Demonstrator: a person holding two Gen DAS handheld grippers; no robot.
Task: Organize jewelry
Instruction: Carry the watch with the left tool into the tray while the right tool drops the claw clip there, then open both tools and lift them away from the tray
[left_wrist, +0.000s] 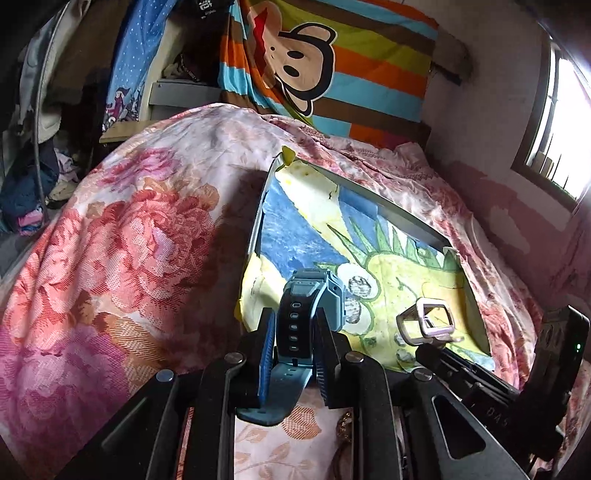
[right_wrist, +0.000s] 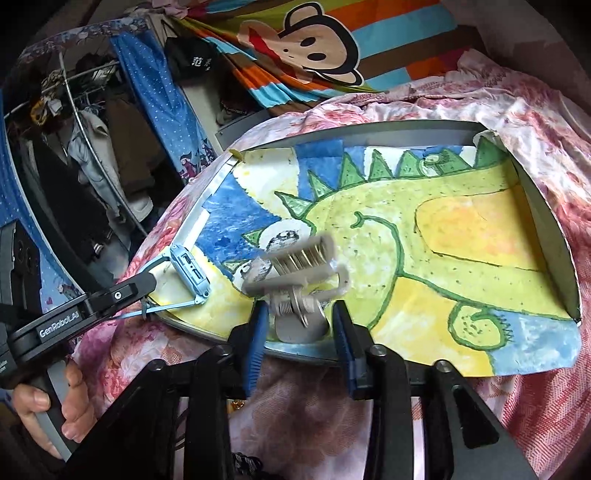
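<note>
We see a blue watch (left_wrist: 310, 314) with a rubbery holed strap standing between the left gripper (left_wrist: 295, 354) pads, which press its strap, over the near edge of the tray (right_wrist: 388, 129). Beside it, the grey hair clip (right_wrist: 295, 273) sits blurred between the right gripper (right_wrist: 301, 332) pads, which stand apart from it, over the tray's dinosaur drawing (right_wrist: 406, 229).
</note>
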